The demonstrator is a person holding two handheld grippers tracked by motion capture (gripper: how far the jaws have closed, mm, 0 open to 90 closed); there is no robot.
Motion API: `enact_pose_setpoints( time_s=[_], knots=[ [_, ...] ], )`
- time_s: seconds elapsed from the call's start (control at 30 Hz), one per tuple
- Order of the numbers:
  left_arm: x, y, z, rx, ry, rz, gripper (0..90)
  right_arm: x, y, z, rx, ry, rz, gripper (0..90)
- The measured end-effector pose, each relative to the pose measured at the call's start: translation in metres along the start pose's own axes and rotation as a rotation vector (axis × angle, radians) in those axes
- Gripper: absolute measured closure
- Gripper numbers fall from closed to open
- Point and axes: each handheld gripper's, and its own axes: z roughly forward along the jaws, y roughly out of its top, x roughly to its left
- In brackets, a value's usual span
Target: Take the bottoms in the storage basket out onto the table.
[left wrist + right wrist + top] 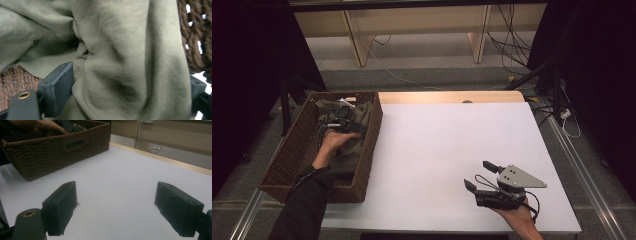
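A dark woven basket (371,150) stands at the table's left edge with an olive-green cloth (363,113) bunched inside it. My left gripper (343,121) reaches down into the basket, onto the cloth. In the left gripper view a thick fold of the cloth (120,50) lies between the jaws of that gripper (130,77), which stand wide apart; the fold touches the left jaw and covers part of the right one. My right gripper (477,175) rests open near the table's front right, nothing between its jaws (116,195).
The white tabletop (447,145) stretches between the basket and my right gripper. The basket wall (62,152) rises at the left in the right gripper view. Cables and wooden furniture legs lie beyond the far edge.
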Motion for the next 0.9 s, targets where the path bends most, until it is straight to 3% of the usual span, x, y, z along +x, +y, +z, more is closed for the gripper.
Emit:
enact_pose_setpoints(
  time_s=[0.23,0.43,0.5,0.73,0.9],
  knots=[
    [0.002,0.002,0.010,0.054,0.009,-0.012,21.1,0.002,0.000,0.001,0.010,0.003,-0.007,19.6],
    [-0.001,0.006,0.018,0.113,0.040,0.009,36.3,0.002,0.000,0.001,0.009,0.003,-0.006,20.0],
    [-0.002,0.007,0.019,0.123,0.042,0.013,46.0,0.001,0.000,0.001,0.012,0.005,-0.008,20.0],
    [0.000,0.010,0.015,0.114,0.018,-0.006,73.5,0.000,0.000,0.001,0.008,0.009,-0.003,20.5],
    [0.002,0.009,0.007,0.068,-0.008,-0.002,80.0,-0.002,0.000,0.000,0.005,0.003,0.004,20.7]
  ],
)
